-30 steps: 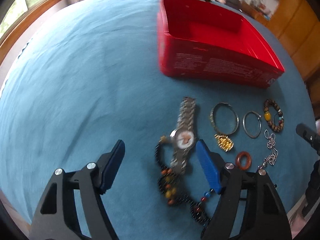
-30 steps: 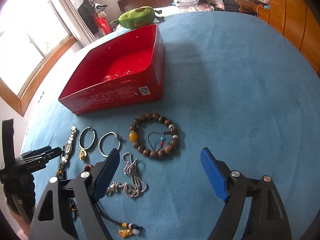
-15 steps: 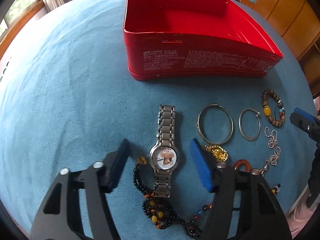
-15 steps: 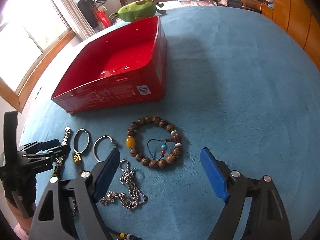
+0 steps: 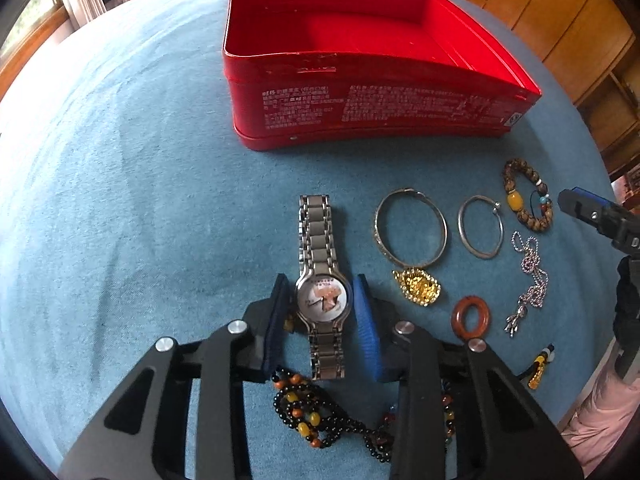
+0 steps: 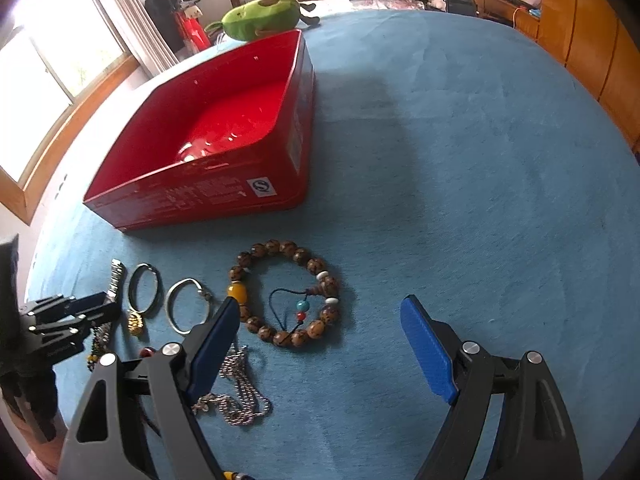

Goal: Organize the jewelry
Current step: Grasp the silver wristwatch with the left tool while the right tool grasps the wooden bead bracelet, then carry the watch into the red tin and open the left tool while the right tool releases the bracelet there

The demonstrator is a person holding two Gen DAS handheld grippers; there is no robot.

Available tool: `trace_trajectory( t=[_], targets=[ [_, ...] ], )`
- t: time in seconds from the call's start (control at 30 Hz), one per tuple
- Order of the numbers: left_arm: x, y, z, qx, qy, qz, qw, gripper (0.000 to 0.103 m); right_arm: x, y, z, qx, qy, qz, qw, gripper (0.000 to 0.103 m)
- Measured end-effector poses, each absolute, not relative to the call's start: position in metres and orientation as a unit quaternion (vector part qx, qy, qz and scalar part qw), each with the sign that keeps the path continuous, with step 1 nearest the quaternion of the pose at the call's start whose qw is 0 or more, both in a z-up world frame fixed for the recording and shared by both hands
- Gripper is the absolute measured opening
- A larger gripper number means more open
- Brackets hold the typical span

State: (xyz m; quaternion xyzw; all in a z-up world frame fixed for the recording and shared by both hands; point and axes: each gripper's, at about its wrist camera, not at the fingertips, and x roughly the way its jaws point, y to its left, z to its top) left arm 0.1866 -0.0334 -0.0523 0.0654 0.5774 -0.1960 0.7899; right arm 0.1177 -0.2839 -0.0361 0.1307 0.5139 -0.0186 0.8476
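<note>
A silver wristwatch (image 5: 322, 300) lies on the blue cloth in front of an empty red tin box (image 5: 360, 92). My left gripper (image 5: 322, 304) has closed in so its blue pads touch both sides of the watch face. To the right lie two silver bangles (image 5: 410, 230), a gold pendant (image 5: 418, 286), a red ring (image 5: 470, 317), a silver chain (image 5: 530, 276) and a wooden bead bracelet (image 6: 286, 292). A black bead necklace (image 5: 320, 420) lies under the left gripper. My right gripper (image 6: 320, 340) is open and empty, just above the bead bracelet.
A green avocado plush (image 6: 262, 16) sits behind the red box (image 6: 208, 140). The table edge runs close behind the jewelry row at the lower right (image 5: 580, 400). Wooden cabinets (image 6: 580, 40) stand at the far right.
My left gripper moved forward over the watch and narrowed its jaws onto the watch face. My right gripper edged closer to the bead bracelet and stayed open.
</note>
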Motion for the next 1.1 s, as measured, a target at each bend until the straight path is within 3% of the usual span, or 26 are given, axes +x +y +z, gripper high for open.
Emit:
trace_trajectory(
  t=[0.13,0.23,0.37,0.43,0.5,0.57,1.1],
  targets=[
    [0.203,-0.033,-0.053,0.058,0.578,-0.202,0.789,0.032,0.126,-0.289,-0.043,0.13,0.528,-0.021,0.839,0.076],
    [0.209,-0.035,-0.053,0.056,0.577,-0.204,0.789,0.032,0.133,-0.291,-0.051,0.138,0.543,-0.006,0.828,0.064],
    [0.217,-0.037,-0.053,0.052,0.576,-0.205,0.789,0.032,0.142,-0.287,-0.055,0.127,0.548,-0.004,0.827,0.062],
    [0.213,-0.039,-0.052,0.049,0.575,-0.204,0.79,0.032,0.145,-0.28,-0.055,0.11,0.548,-0.001,0.829,0.052],
    [0.215,-0.038,-0.052,0.044,0.575,-0.203,0.792,0.032,0.148,-0.274,-0.055,0.1,0.547,0.004,0.831,0.031],
    [0.209,-0.032,-0.053,0.036,0.574,-0.201,0.793,0.032,0.147,-0.274,-0.056,0.11,0.548,0.016,0.829,0.019],
    [0.178,0.01,0.005,0.007,0.522,-0.215,0.825,0.031,0.102,-0.283,0.01,0.197,0.48,0.122,0.846,0.018]
  ],
)
